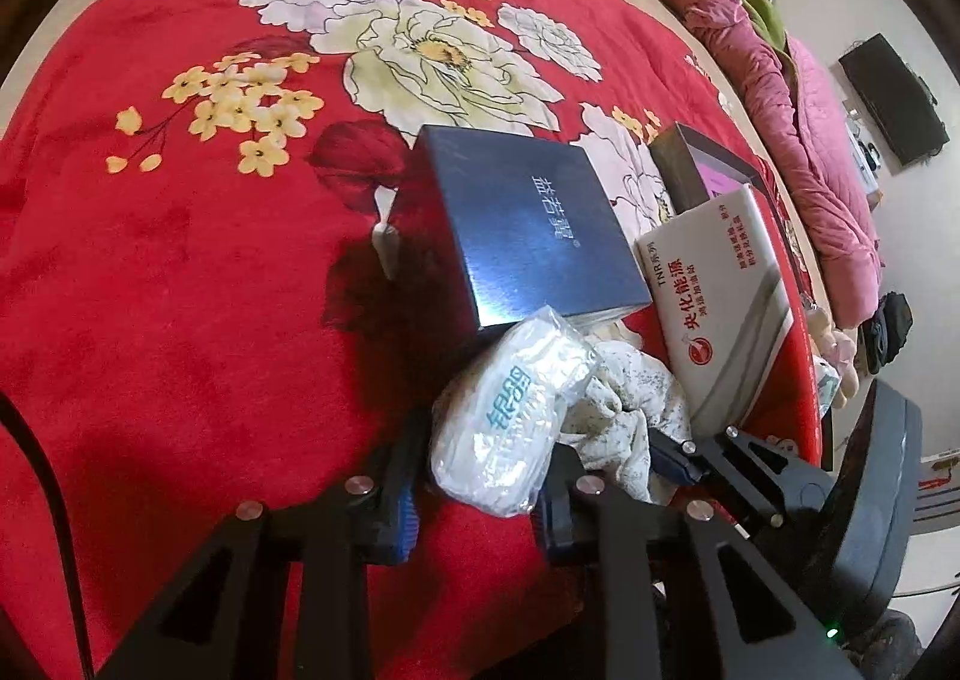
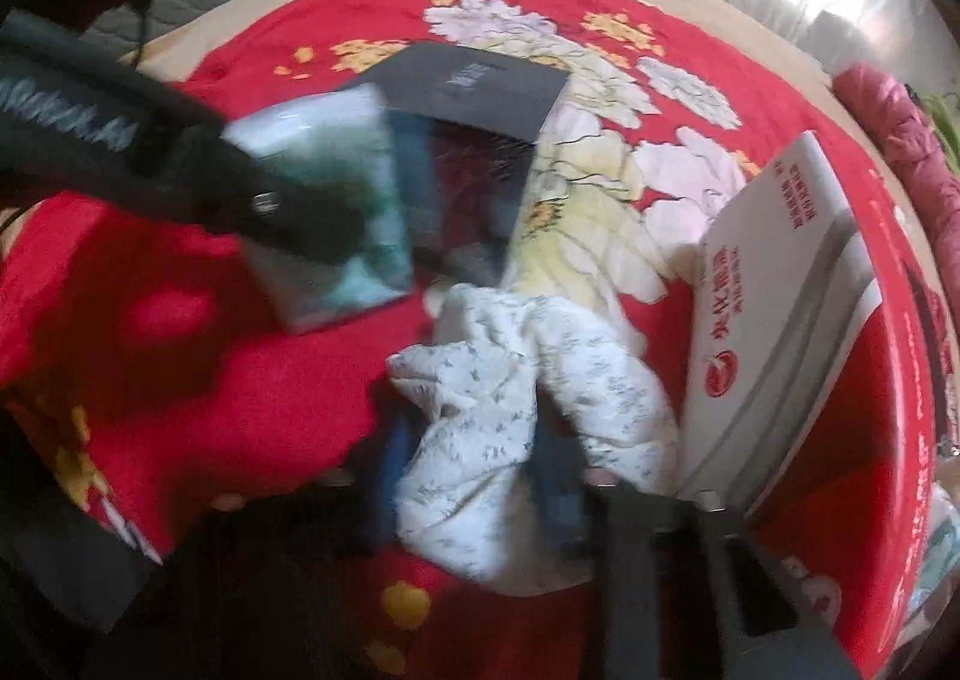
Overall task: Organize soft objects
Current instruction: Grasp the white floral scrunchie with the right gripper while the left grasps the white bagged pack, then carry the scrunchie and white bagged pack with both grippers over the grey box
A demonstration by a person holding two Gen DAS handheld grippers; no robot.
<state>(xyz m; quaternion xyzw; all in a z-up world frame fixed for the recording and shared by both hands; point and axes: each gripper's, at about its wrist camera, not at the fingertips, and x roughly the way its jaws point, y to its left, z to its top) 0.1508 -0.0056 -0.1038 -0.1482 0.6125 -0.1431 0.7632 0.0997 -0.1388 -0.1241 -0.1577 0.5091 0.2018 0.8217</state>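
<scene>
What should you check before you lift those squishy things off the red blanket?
1. Left gripper shut on the tissue pack: ok, pads press its sides.
2. Right gripper shut on the white patterned cloth: ok, cloth bunched between the pads.
3. Cloth free of the tissue pack: cannot tell, they touch in the left view.
4. White box clear of the cloth: not ok, it leans right beside it.
5. Blue box clear of the tissue pack: cannot tell, the pack's far end meets the box's near edge.
6. How much cloth is gripped: cannot tell, the right view is blurred.
</scene>
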